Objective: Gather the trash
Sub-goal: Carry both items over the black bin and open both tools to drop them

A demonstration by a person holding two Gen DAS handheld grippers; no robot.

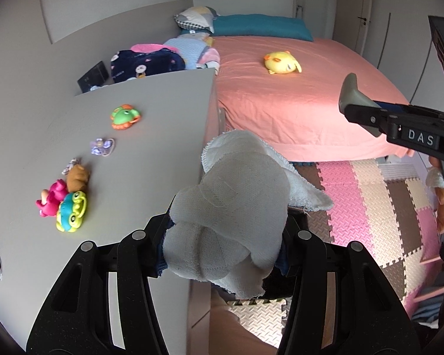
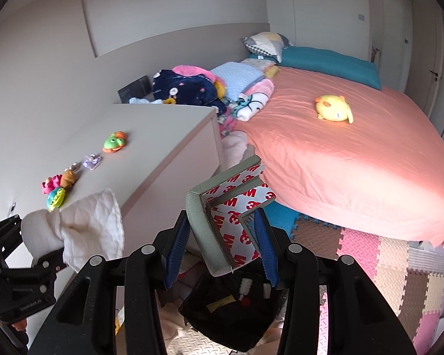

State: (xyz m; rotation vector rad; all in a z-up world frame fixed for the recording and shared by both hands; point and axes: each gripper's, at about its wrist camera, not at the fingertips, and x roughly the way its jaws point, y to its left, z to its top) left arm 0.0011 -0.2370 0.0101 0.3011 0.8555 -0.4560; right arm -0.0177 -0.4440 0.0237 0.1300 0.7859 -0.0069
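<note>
While the left gripper (image 1: 222, 254) is clamped on a white cloth (image 1: 231, 216), the foam corner guard (image 2: 222, 222) gripped by the right gripper (image 2: 222, 248) is held directly above the black bin (image 2: 231, 313).

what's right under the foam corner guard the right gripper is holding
Below the foam corner guard held by the right gripper sits a black bag with small scraps showing inside; its deeper contents are hidden.

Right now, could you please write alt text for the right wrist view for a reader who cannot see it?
The right tongs grip a grey foam corner guard backed with 3M tape, above a black bin. At left, the left tongs hold a white cloth beside a grey dresser with small toys; a yellow plush chick lies on the pink bed.
</note>
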